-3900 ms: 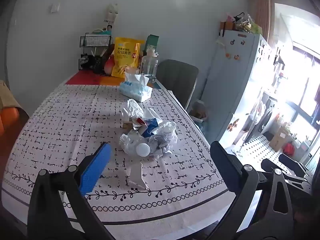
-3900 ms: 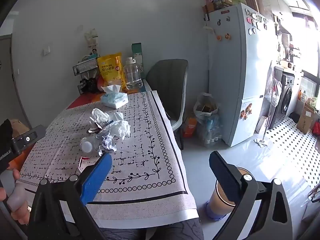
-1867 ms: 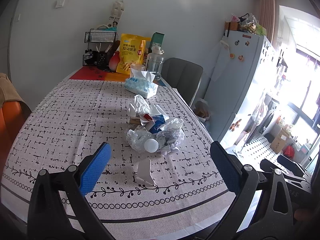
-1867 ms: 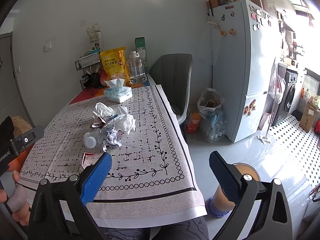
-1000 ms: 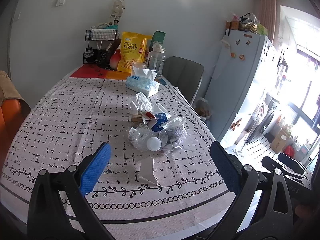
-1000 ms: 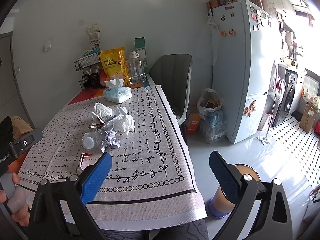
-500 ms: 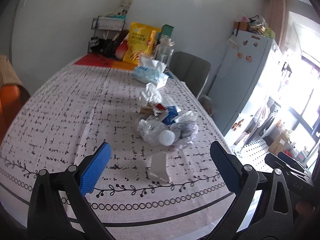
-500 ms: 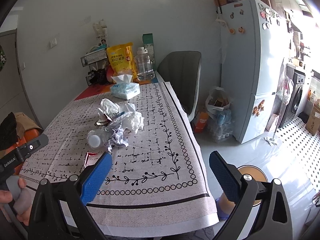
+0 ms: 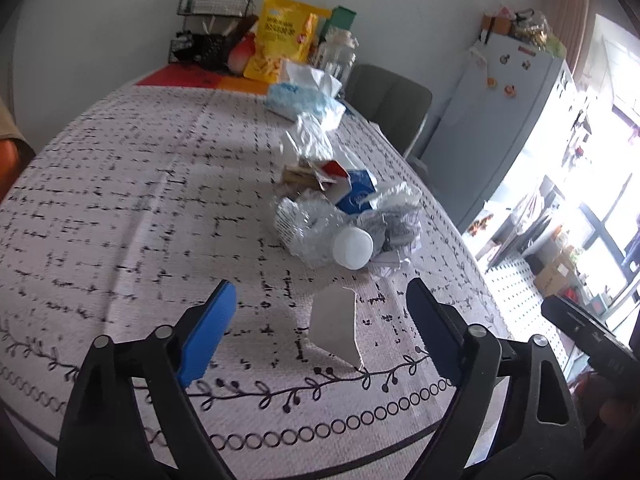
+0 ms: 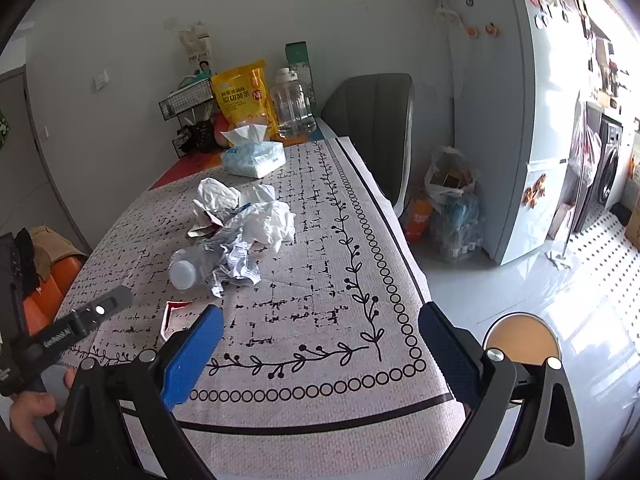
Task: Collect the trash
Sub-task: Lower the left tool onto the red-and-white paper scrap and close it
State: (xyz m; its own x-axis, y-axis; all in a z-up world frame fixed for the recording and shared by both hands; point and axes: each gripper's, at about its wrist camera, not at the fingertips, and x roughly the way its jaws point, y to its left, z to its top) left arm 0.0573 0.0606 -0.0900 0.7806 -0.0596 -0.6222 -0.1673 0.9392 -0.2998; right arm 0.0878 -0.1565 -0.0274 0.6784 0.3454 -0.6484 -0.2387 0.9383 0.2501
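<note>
A heap of trash lies mid-table: a crushed clear plastic bottle (image 9: 320, 228) with a white cap, crumpled paper (image 9: 396, 224), a blue and red carton (image 9: 352, 192) and white tissue (image 10: 272, 224). A flat piece of card (image 9: 336, 324) lies nearer, between the jaws of my open, empty left gripper (image 9: 320, 320). The bottle (image 10: 188, 268) and the card (image 10: 172, 316) also show in the right wrist view. My right gripper (image 10: 320, 344) is open and empty above the table's front right corner. The left gripper's body (image 10: 80, 320) shows at the left.
A tissue pack (image 10: 254, 158), yellow snack bag (image 10: 242, 96), water jug (image 10: 292, 108) and wire rack (image 10: 188, 108) stand at the table's far end. A grey chair (image 10: 376, 128), a fridge (image 10: 516, 120) and a bin (image 10: 520, 340) on the floor are to the right.
My left gripper has moved forward and down toward the card and the trash heap. My right gripper has shifted closer to the table's front corner. Both stayed open.
</note>
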